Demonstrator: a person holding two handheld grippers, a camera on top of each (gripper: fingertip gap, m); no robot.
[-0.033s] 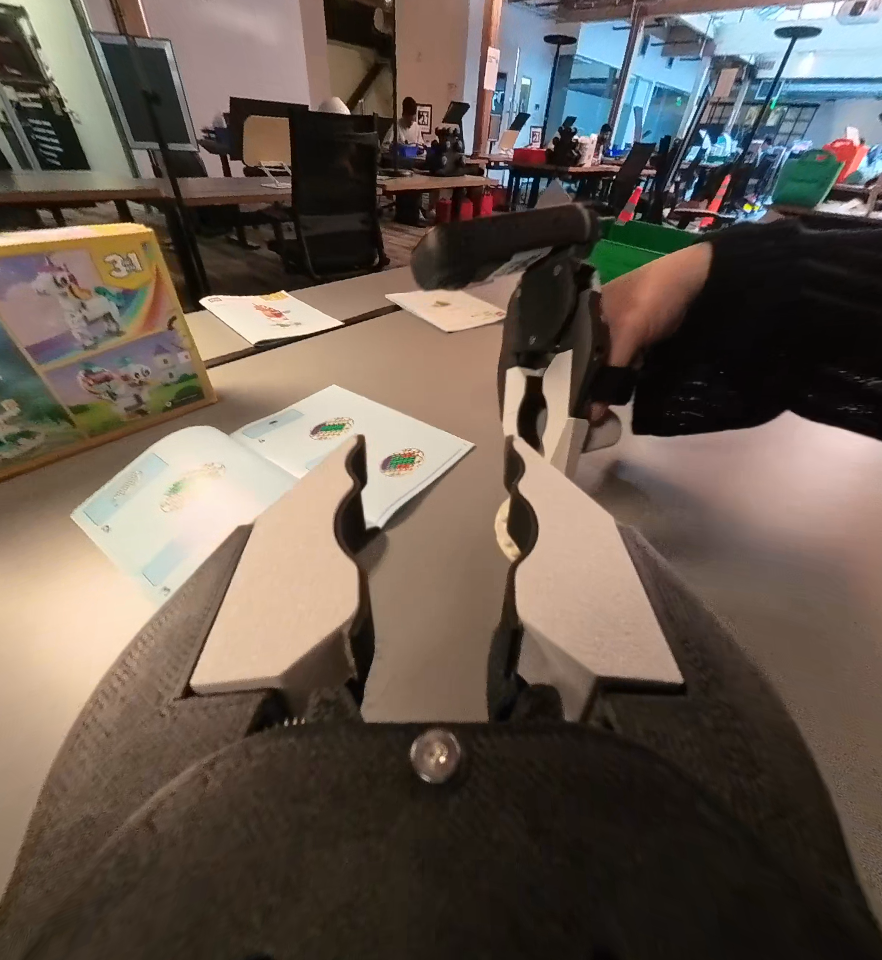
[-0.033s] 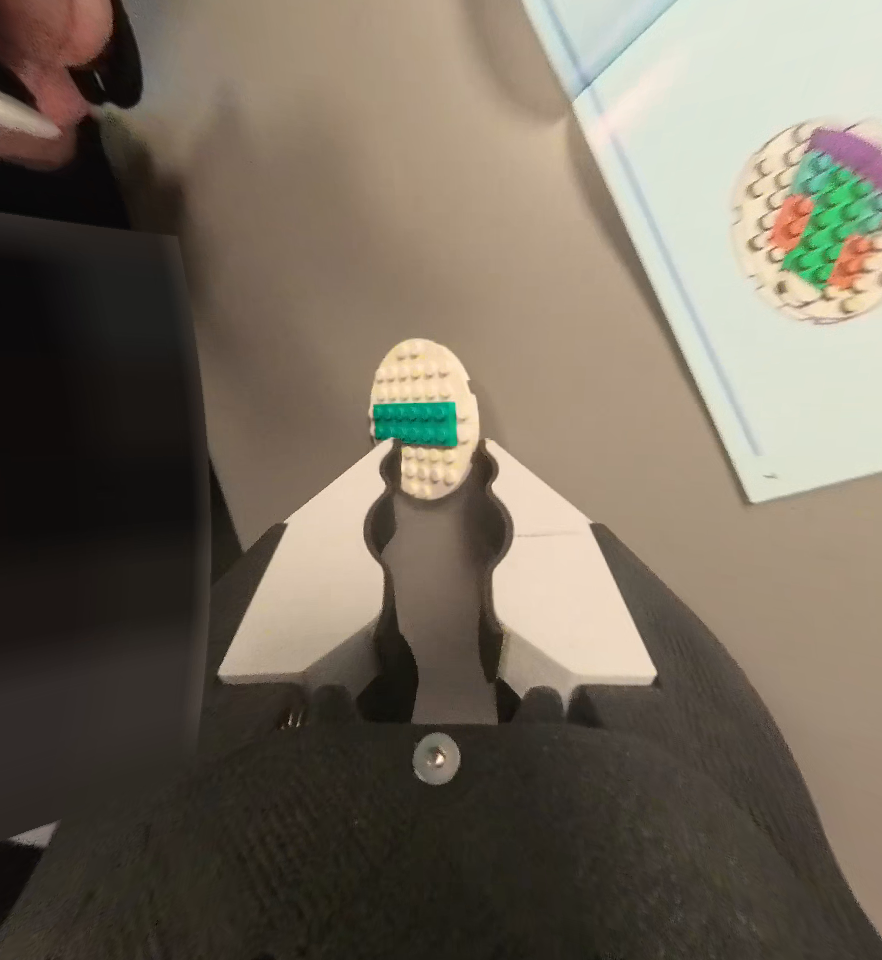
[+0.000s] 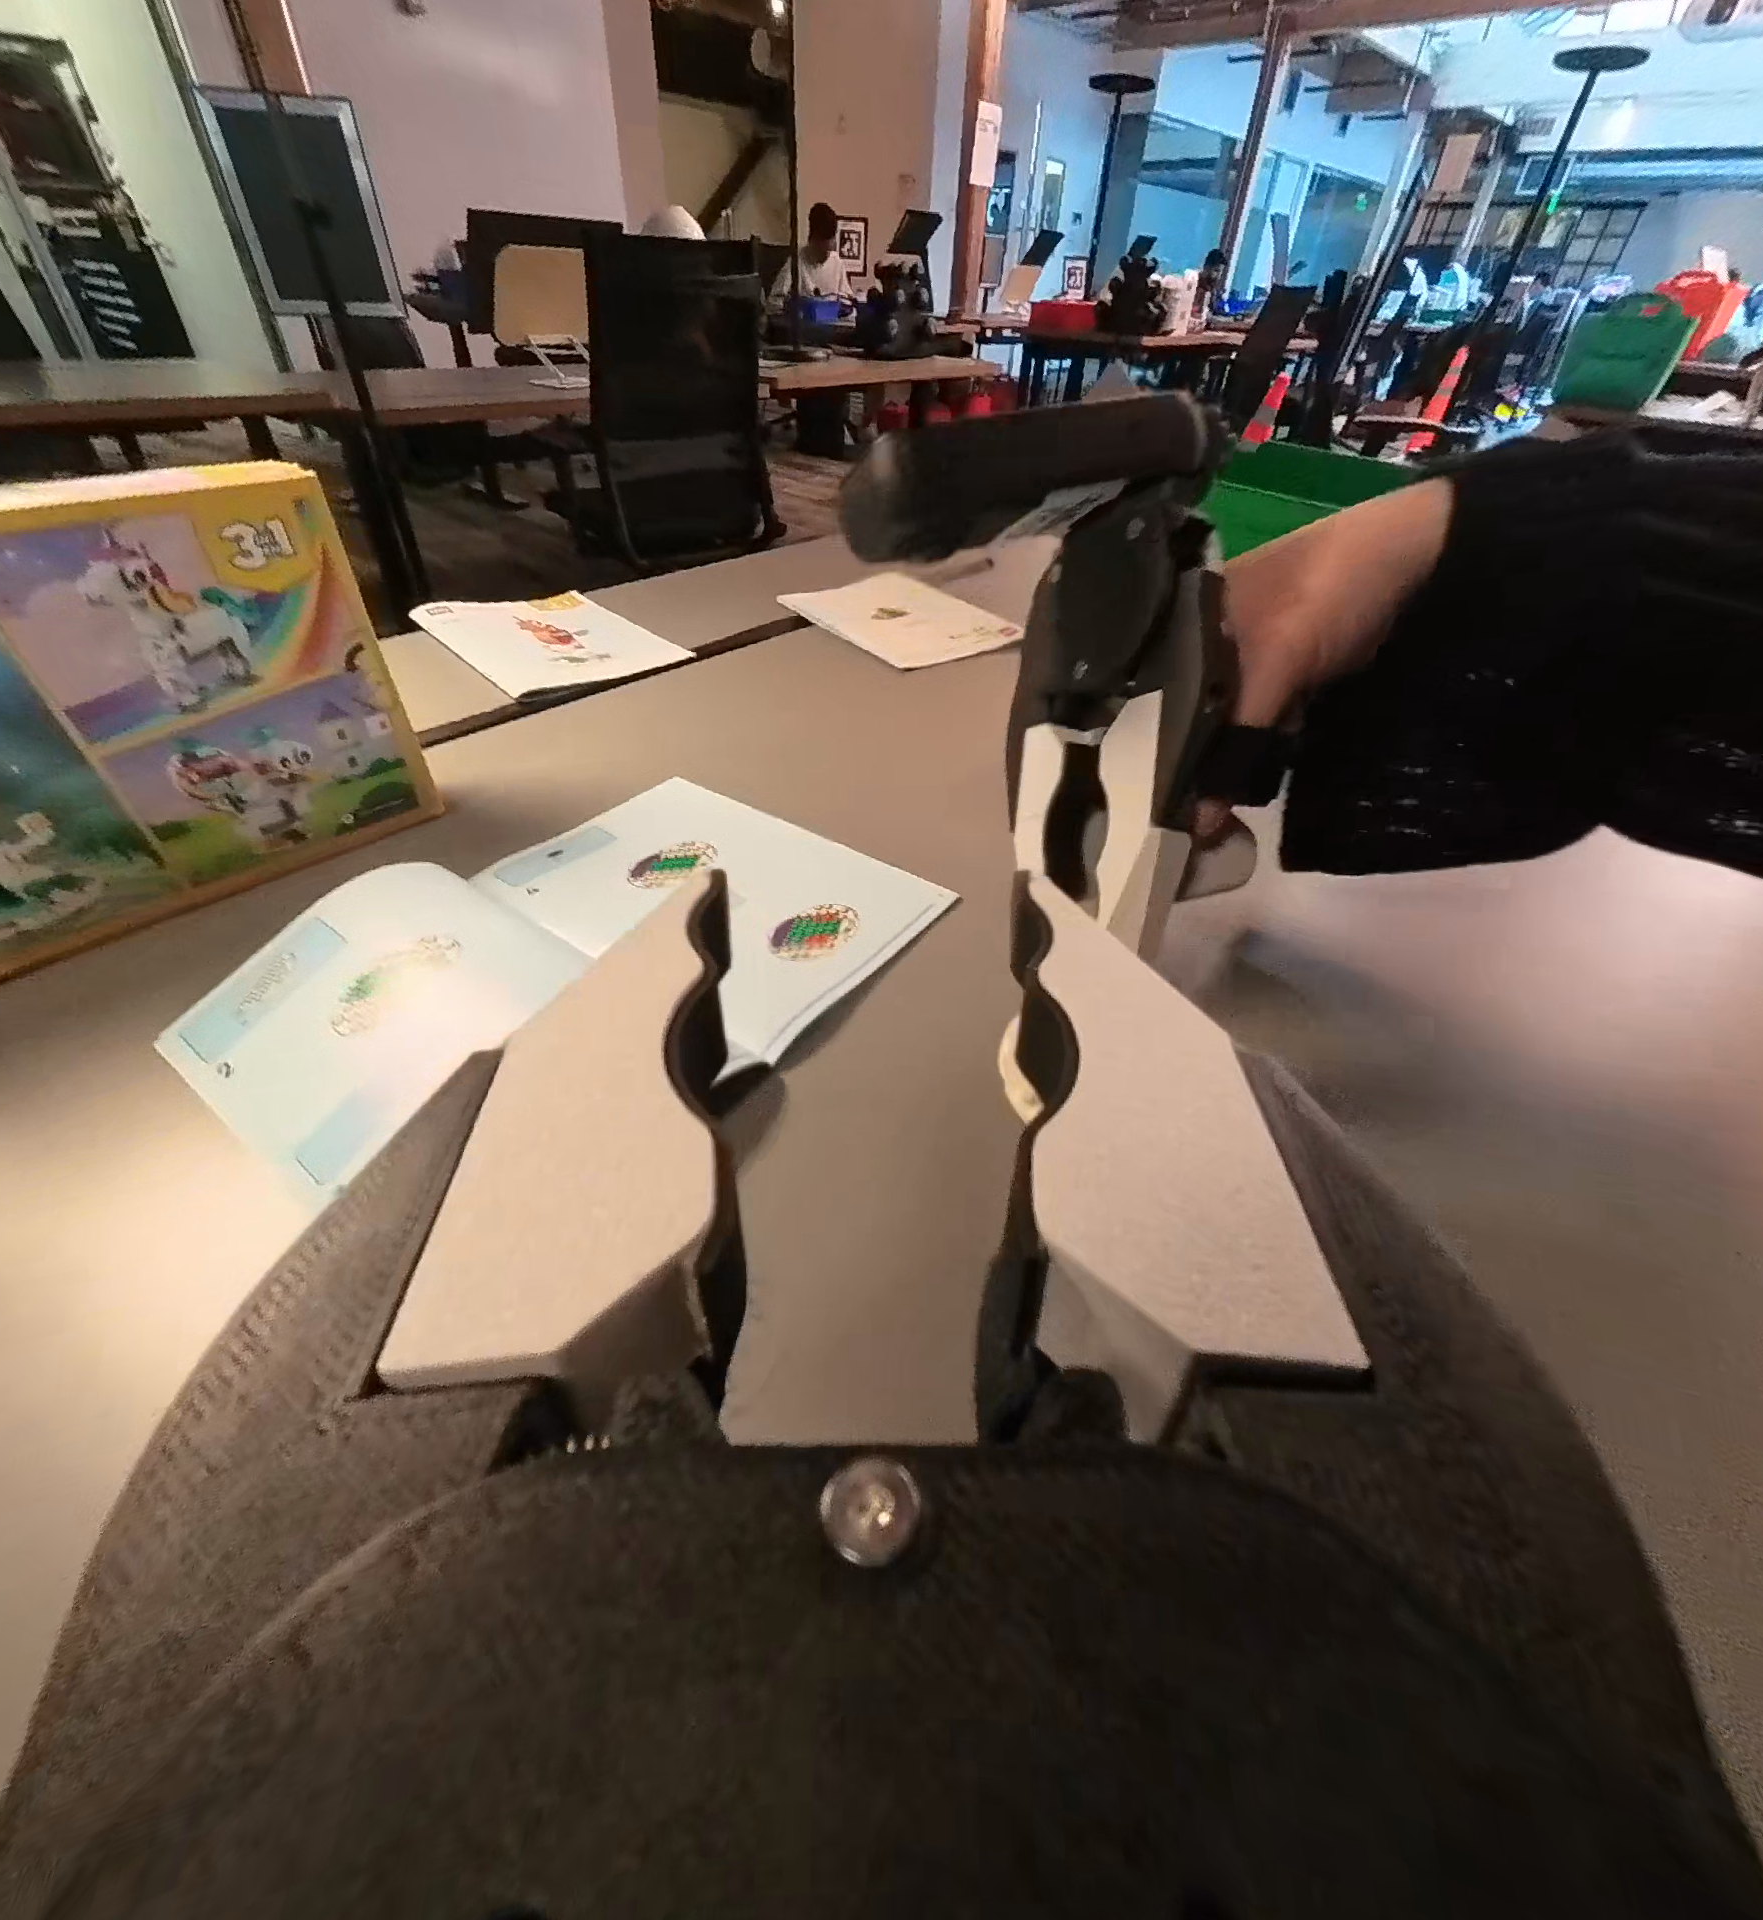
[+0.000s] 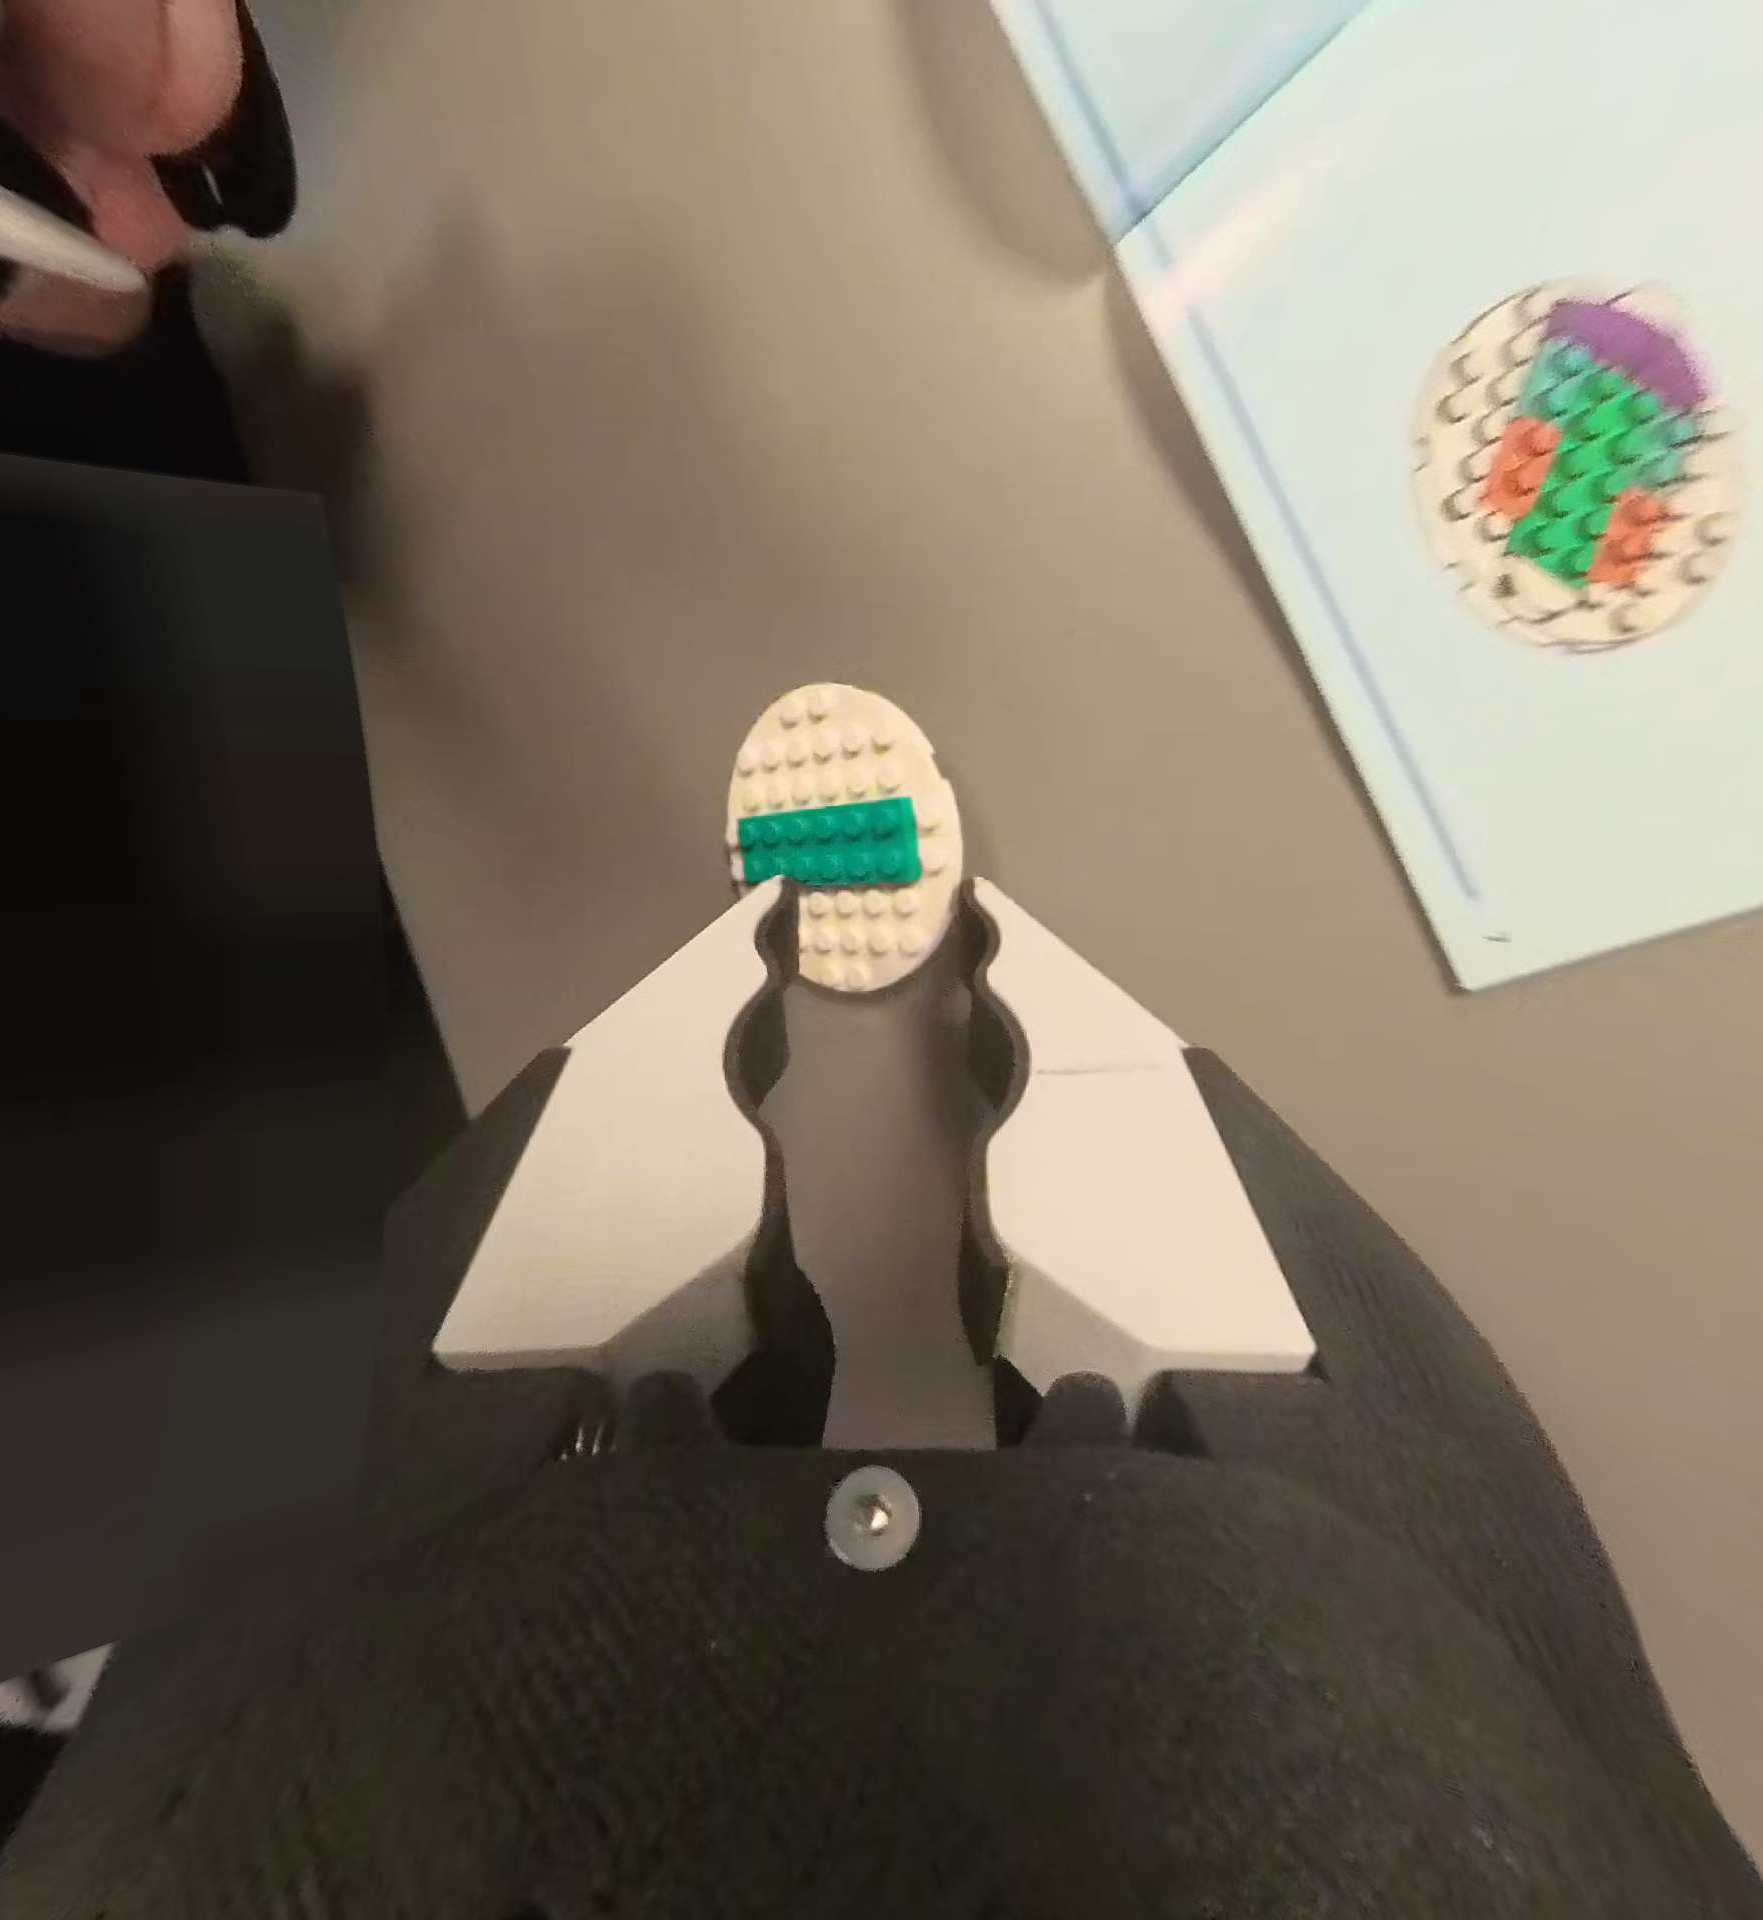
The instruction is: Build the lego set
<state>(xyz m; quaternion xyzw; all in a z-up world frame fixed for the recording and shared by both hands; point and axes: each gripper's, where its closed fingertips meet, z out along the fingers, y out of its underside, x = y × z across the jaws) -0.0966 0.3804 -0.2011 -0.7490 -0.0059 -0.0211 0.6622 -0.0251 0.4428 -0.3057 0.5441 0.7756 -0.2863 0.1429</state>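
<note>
The round cream lego plate [image 4: 841, 831] lies flat on the grey counter [image 4: 648, 468], studs up, directly ahead of the right claw [image 4: 872, 894]. A green brick [image 4: 827, 842] is pressed onto it, its long axis crossing the plate from side to side, square to the line of the claw's fingers. The plate's near edge reaches in between the two fingertips; the green brick's left end meets the left fingertip [image 4: 752, 904], while a sliver of counter shows between the plate and the right one. That claw's jaws stand apart, not clamped on the plate.

In the left wrist view the left claw [image 3: 861, 904] points out over the counter with its jaws wide apart and nothing between them. Most of the plate is hidden there — only a cream sliver [image 3: 1007, 1060] peeks past the inner edge of the right-hand finger. Beyond it the right claw [image 3: 1064, 831] angles steeply down toward the counter, gripped by a hand [image 3: 1313, 623] in a dark sleeve.

An open instruction booklet [image 3: 544, 966] lies just left of the plate, its pictures blurred. A boxed set [image 3: 129, 727] stands behind the booklet, cut off at the picture's left edge. Two more leaflets [image 3: 555, 644] lie farther back.

In the right wrist view, a dark blurred mass fills the left side and cannot be made out.
</note>
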